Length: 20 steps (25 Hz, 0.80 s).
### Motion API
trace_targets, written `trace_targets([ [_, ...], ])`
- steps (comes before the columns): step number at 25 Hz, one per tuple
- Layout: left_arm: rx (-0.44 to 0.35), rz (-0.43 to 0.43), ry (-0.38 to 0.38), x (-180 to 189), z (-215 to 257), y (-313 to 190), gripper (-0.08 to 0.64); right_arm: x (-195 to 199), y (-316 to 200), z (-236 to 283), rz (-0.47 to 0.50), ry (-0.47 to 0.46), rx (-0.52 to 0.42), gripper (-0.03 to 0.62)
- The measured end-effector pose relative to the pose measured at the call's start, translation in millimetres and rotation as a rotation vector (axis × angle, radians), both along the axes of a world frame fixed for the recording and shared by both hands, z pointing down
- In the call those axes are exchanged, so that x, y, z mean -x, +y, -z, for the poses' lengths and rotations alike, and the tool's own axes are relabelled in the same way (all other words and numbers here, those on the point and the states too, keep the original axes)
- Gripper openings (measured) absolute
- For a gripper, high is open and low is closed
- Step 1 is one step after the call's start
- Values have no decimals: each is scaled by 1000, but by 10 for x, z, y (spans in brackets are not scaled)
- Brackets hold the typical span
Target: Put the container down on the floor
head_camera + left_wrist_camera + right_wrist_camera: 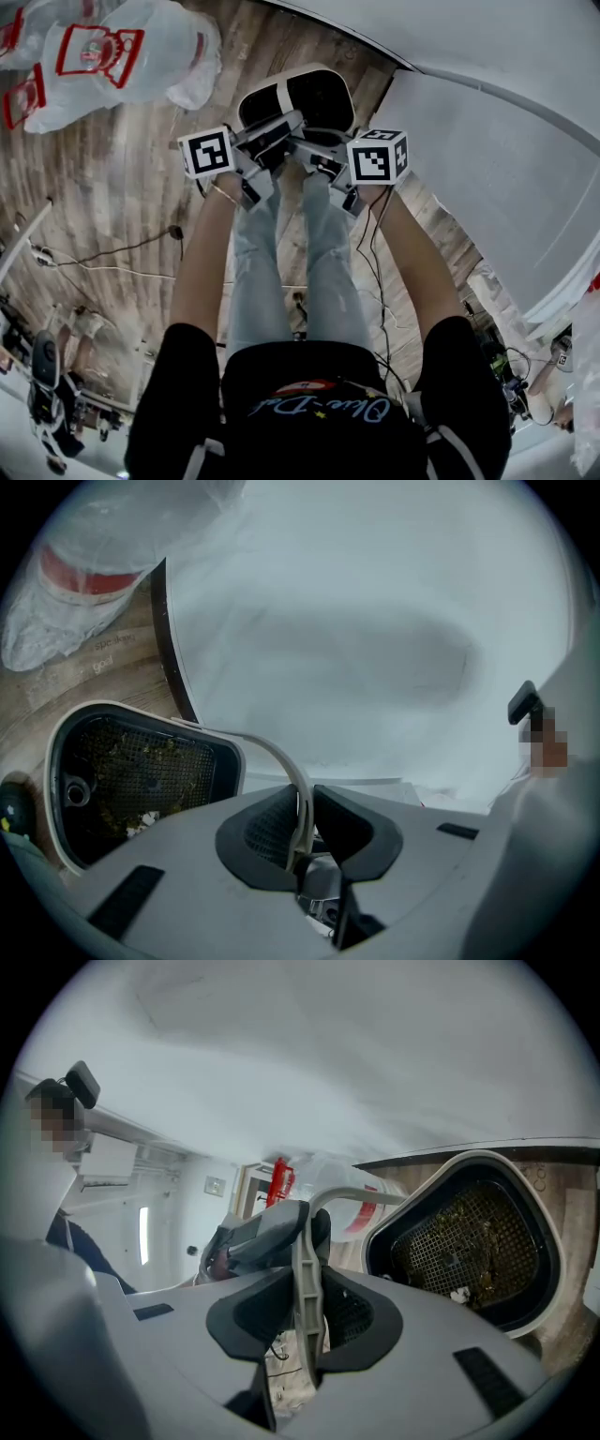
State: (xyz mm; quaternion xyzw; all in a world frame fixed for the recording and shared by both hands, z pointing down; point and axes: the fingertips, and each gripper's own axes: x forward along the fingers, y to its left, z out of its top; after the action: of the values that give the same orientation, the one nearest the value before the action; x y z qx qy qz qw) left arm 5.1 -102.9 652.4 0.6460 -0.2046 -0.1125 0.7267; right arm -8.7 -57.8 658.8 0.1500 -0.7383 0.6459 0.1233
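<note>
Where fingers clamp, thin curved handle, meshed container

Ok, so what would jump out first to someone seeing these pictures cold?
A white container with a black mesh inside shows against the wooden floor at the head view's top centre. The left gripper and the right gripper are both clamped on its thin white handle. Clear plastic bags with red print lie at the upper left.
</note>
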Motion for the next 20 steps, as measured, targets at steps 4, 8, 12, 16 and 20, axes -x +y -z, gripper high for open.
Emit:
trace_targets([
  [4,8,-2,-4,30,-133,-42,49,31,-38,-138,5,18,21,83],
  [8,19,-8,-18,86,-349,-87,49,81,-83,-346,1,38,54,86],
  [12,25,-2,-15,75,-414,-149,49,71,-147,-410,-13,49,73,86],
  [16,45,11,-16,95,-517,-224,49,83,-223,-518,3,79,85,89],
  [20,46,13,-18,88,-641,-228,49,73,-222,-639,12,97,98,89],
])
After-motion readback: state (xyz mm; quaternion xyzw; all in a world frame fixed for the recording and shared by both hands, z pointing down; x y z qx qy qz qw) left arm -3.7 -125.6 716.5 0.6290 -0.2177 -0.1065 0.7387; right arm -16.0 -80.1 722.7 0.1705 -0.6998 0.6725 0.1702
